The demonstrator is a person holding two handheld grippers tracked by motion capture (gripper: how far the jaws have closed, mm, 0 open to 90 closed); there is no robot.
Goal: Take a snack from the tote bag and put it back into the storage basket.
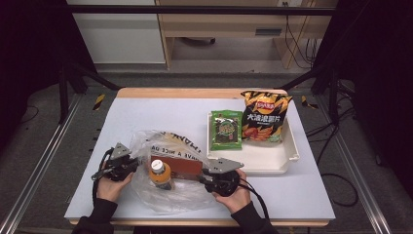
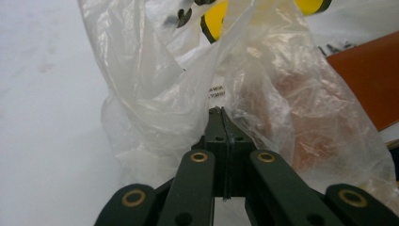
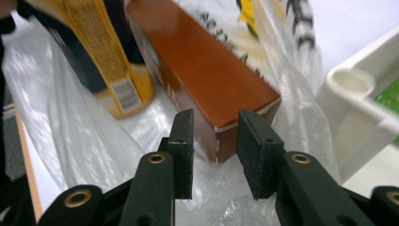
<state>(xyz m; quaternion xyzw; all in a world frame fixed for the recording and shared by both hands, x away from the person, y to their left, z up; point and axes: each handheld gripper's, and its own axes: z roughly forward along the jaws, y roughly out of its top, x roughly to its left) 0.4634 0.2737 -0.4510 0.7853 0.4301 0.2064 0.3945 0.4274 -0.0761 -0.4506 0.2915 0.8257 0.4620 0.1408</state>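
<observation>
Clear plastic bag [image 1: 163,187] is lying crumpled on the white table [image 1: 87,200] between both tools. The left tool [image 2: 221,115] is clenching a fold of the bag's film. The right tool [image 3: 215,134] is standing released, its jaws apart just short of the brown box [image 3: 211,77] end, with loose film lying around them. An orange bottle [image 1: 159,174] is sitting left of that box inside the bag. Beyond the right tool, a white tray [image 1: 258,163] is carrying a green packet [image 1: 226,129] and a chips bag [image 1: 264,117].
</observation>
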